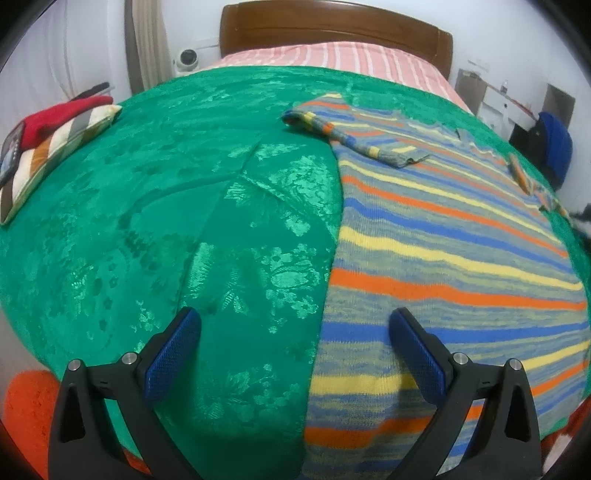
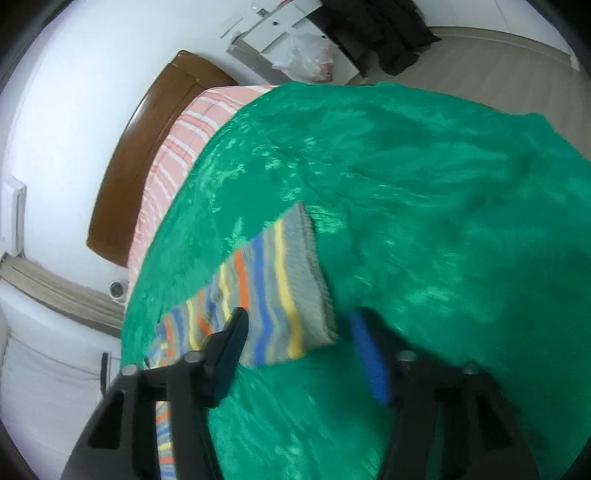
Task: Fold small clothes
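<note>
Left claw point(image 1: 295, 332) spread wide, gripping nothing, hovering low over near edge of bed. Right claw point(image 2: 299, 343) also parted, nothing pinched; view blurred, sleeve cuff lying between its fingers, contact not clear.

Green bedspread point(image 1: 147, 221) covering bed, pink striped sheet point(image 1: 332, 55) and wooden headboard point(image 1: 332, 26) beyond. Striped sweater point(image 1: 443, 240) spread flat on bedspread, right of centre in left wrist view, hem end nearest left claw, straight side edge running between its fingers, right finger point(image 1: 417, 350) over the knit, left finger over bare green.

Progress: early by the look of it. One sleeve point(image 1: 351, 136) folded in across chest; body not yet folded, other sleeve point(image 2: 258, 288) stretched out on bedspread at right claw. Left to do, probably: second sleeve in, then body folded.

Striped cushion point(image 1: 55, 147) at far left, well apart.
</note>
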The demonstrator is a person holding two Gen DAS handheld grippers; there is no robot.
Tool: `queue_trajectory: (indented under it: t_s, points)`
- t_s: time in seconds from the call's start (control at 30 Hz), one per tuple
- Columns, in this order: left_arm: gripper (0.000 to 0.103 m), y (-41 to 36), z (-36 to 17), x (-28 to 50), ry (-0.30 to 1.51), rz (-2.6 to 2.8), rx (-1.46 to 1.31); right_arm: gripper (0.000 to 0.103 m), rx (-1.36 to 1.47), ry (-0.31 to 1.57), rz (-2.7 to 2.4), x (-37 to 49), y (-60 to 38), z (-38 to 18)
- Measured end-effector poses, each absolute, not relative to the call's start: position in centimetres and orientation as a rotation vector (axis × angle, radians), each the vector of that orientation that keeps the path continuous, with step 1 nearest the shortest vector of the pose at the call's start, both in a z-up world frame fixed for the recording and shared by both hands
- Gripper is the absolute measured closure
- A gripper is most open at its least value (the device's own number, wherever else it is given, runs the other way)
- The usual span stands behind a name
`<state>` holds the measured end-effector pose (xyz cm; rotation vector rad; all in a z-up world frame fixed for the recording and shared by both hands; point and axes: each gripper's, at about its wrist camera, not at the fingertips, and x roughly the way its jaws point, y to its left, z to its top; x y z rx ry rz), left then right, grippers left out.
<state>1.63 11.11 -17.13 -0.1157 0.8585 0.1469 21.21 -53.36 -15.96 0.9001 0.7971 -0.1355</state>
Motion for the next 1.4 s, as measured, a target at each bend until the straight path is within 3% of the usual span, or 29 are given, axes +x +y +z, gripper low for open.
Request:
queue_trajectory:
  t_s: [0.07,0.2,0.37,0.77,0.87,0.93,0.97,1.03,1.4]
  points:
    - [0.001,11.2,-17.1,1.6,0.859,0.146,-0.115,0.100,0.812,0.857,-0.160,22.1,-52.6,-15.7]
    - [0.001,11.4,-17.0,1.4,0.858,0.143,-0.122,0.100,0.604,0.796,-0.418,19.6,-53.4,-12.0]
    - [0.001,11.1,-17.1,1.7,0.854,0.141,-0.100,0.100,0.579,0.909,-0.463,19.1,-54.4,-14.0]
    - [0.001,11.2,-16.9,1.2,0.862,0.135,-0.086,0.100,0.491,0.905,-0.476,17.3,-54.0,-13.7]
    - [0.001,10.9,-16.6,1.0,0.848,0.129,-0.070,0.085,0.472,0.879,-0.463,16.0,-53.6,-13.1]
    - [0.001,10.8,-16.5,0.9,0.840,0.127,-0.067,0.072,0.450,0.857,-0.469,14.2,-53.3,-12.5]
    - [0.001,10.7,-16.3,0.8,0.830,0.125,-0.063,0.060,0.436,0.846,-0.477,13.5,-53.2,-12.2]
    - [0.001,10.5,-16.1,0.8,0.814,0.124,-0.056,0.050,0.387,0.801,-0.497,10.8,-52.5,-11.3]
    - [0.001,8.0,-16.1,0.7,0.781,0.085,0.050,0.036,0.173,0.664,-0.285,-0.3,-40.1,-9.1]
